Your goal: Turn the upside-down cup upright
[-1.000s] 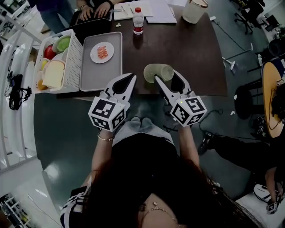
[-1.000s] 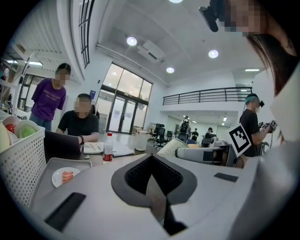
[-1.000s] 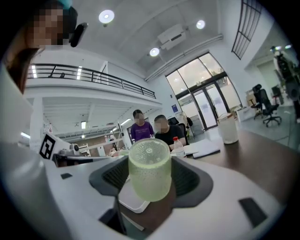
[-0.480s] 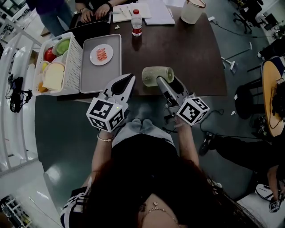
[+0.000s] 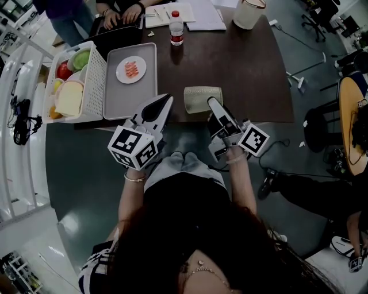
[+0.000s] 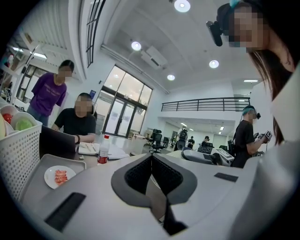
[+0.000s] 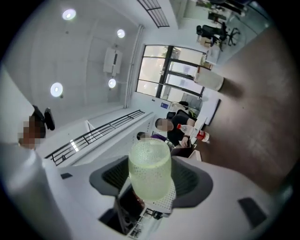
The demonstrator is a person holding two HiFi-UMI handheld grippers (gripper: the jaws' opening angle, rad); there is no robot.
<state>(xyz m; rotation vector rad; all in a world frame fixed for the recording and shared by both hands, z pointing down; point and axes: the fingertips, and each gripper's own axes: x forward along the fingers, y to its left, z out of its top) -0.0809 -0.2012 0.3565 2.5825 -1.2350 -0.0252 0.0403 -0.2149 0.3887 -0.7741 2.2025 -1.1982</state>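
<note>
Cup (image 5: 202, 99), a single pale green, textured one, lay on its side over the near edge of the dark table (image 5: 247, 69), seemingly lifted clear of the surface. Its length ran left to right in the head view. Your right gripper (image 5: 214, 108) was clenched on it, one jaw pressing each side of its wall, and the tool itself was tipped over sideways. Your left gripper (image 5: 163, 103) hovered just beside the cup on the left, with its jaws pressed together on nothing.

Judging by that pose, you were midway through the turn, with the cup neither inverted nor upright. Which end was the mouth could not be told from above. The next move would call for more roll of your right wrist until the mouth faced up. You would then lower the cup gently onto bare table before letting go.

Counted outward, there were:
- one cup
- two grippers
- one grey tray (image 5: 123, 97) carrying one small white plate (image 5: 119, 73) of food
- one white basket (image 5: 95, 80) of food touching the tray's left side
- one red-capped bottle (image 5: 176, 28) at the far edge
- one pale tub (image 5: 248, 14) at the far edge
</note>
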